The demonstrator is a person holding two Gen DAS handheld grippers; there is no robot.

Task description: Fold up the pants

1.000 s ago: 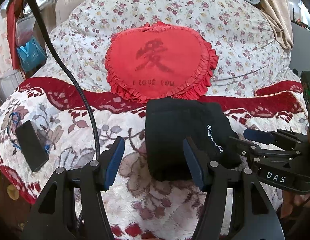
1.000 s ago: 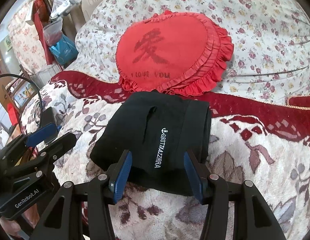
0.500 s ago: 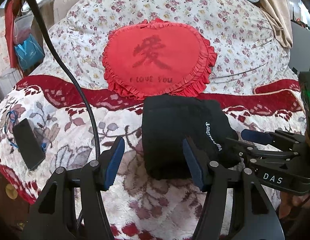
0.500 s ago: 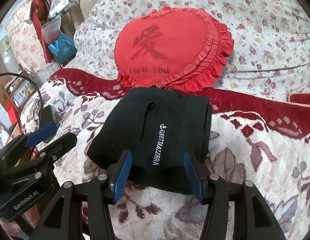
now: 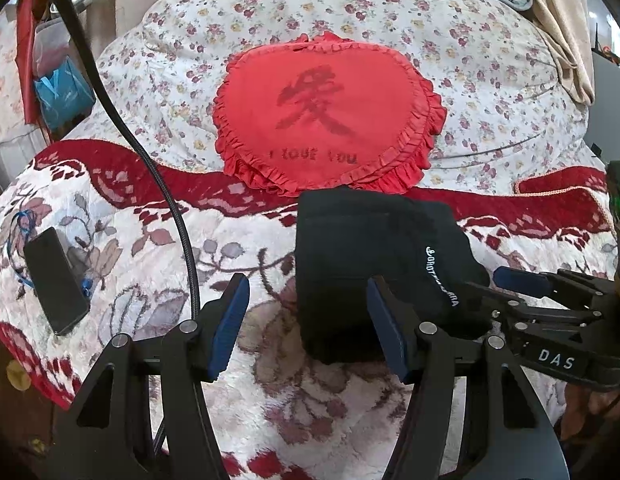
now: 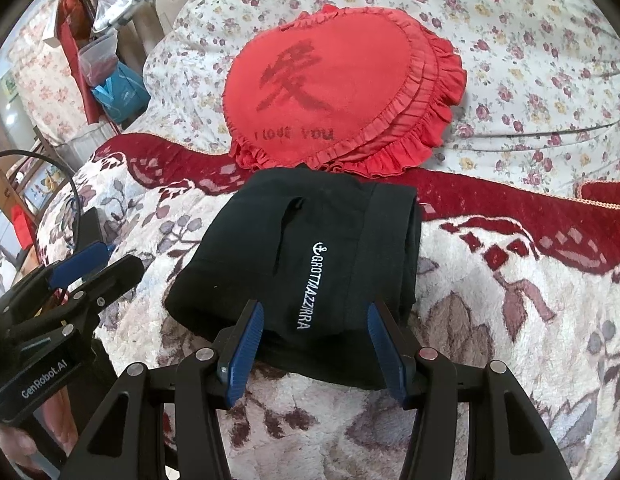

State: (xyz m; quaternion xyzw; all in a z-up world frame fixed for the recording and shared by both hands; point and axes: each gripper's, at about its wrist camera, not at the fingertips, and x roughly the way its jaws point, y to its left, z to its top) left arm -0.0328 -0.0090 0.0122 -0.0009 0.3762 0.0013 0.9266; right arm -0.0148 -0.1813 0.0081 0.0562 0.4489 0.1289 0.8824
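Home bedrm: bed w/ quilt [image 5: 389,20], heart pillow [image 5: 325,116].

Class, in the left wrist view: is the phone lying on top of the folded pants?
No: the phone lies on the blanket, apart from the pants.

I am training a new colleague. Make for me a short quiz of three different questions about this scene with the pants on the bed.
1. True or false: the black pants lie as a folded bundle on the floral blanket.
2. Which item lies directly behind the pants? A) a blue bucket B) the red heart-shaped cushion C) a laptop
3. Fill in: both the left gripper and the right gripper have their jaws ____, holding nothing.

Key: 1 true; 2 B; 3 open.
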